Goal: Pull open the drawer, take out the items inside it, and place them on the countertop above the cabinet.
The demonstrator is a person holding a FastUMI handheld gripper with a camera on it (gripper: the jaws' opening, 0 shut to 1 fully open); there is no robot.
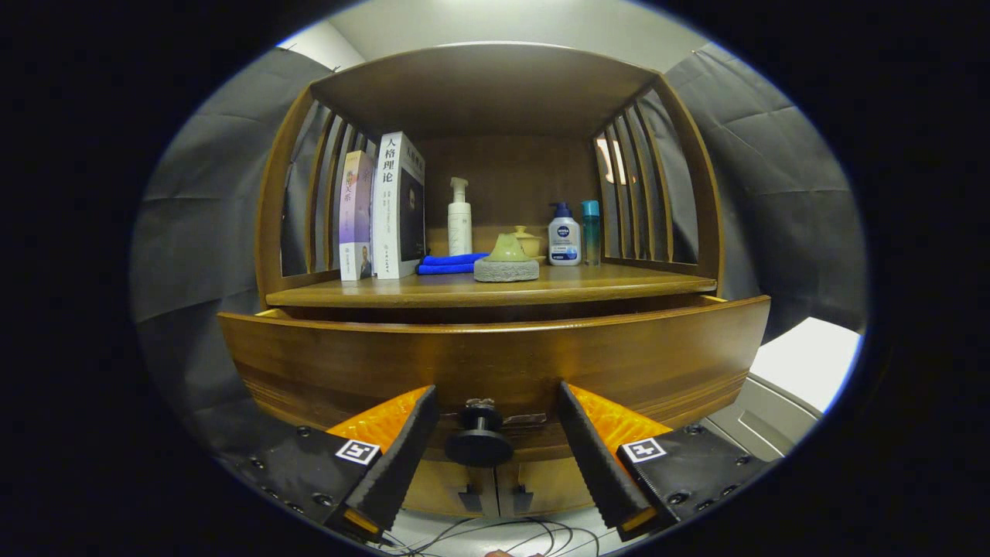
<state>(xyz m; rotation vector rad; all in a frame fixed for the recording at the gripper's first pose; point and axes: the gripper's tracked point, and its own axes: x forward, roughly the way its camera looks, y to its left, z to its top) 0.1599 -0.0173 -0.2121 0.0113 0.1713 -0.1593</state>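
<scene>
The gripper (495, 433) stands spread wide, its fingers flanking but not touching the dark knob (479, 441) at the centre of the drawer (495, 363) front, which juts slightly beyond the countertop (479, 292) front edge; its contents are hidden.

2 upright books (384, 209) beside slatted side (319, 197); folded blue cloth (452, 264) next to them. White pump bottle (459, 217) behind. Green lidded pot (506, 259) mid-shelf. Lotion bottle (564, 240) touching teal bottle (591, 231). Cables (495, 535) on floor below.
</scene>
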